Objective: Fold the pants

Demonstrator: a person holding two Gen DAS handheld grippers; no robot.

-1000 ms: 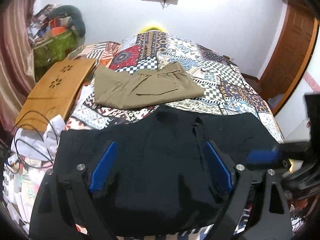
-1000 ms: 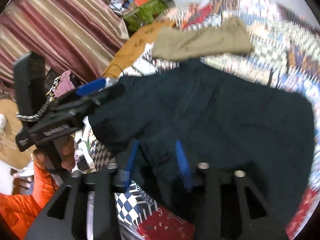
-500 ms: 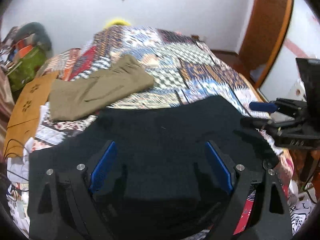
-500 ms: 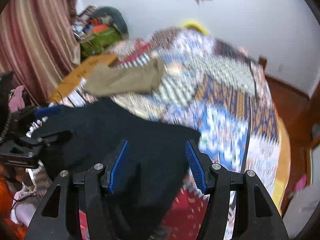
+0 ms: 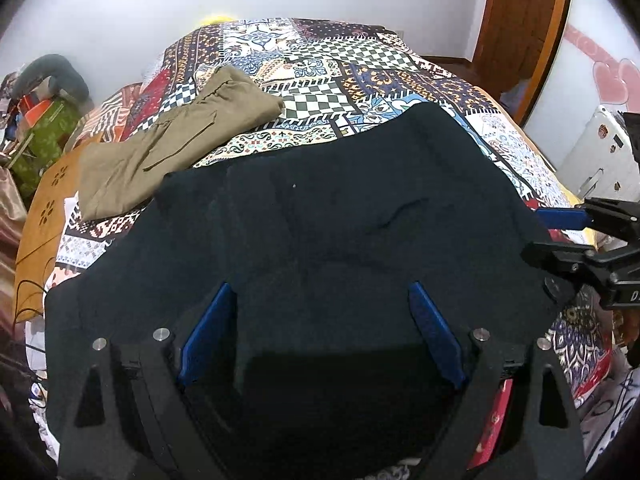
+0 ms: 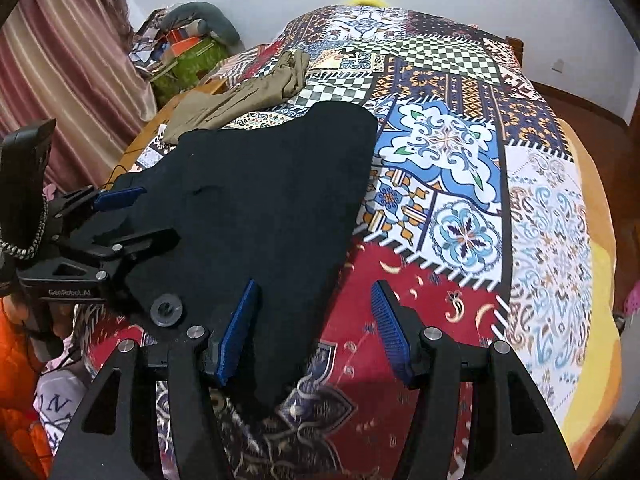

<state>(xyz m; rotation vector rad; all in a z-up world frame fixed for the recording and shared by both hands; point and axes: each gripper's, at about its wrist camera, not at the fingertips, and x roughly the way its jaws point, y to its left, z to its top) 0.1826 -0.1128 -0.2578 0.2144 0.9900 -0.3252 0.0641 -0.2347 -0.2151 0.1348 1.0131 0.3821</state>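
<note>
Black pants (image 5: 328, 240) lie spread on the patterned bedspread (image 5: 360, 64), near the bed's front edge; they also show in the right wrist view (image 6: 256, 200). My left gripper (image 5: 320, 332) is open above the near part of the black pants, its blue pads wide apart. My right gripper (image 6: 316, 328) is open above the pants' right edge, its left pad over black cloth and its right pad over red bedspread. It also shows at the right of the left wrist view (image 5: 560, 236). The left gripper shows at the left of the right wrist view (image 6: 124, 220).
Olive pants (image 5: 172, 140) lie folded farther back on the bed, left of centre. A wooden lap tray (image 5: 44, 208) and cables sit at the bed's left. A striped curtain (image 6: 60, 60), a cluttered pile (image 6: 188, 36) and a wooden door (image 5: 520, 24) ring the bed.
Both grippers have swung right along the black pants. The right gripper, earlier narrow over the cloth, has opened wide and now hangs over the pants' right edge.
</note>
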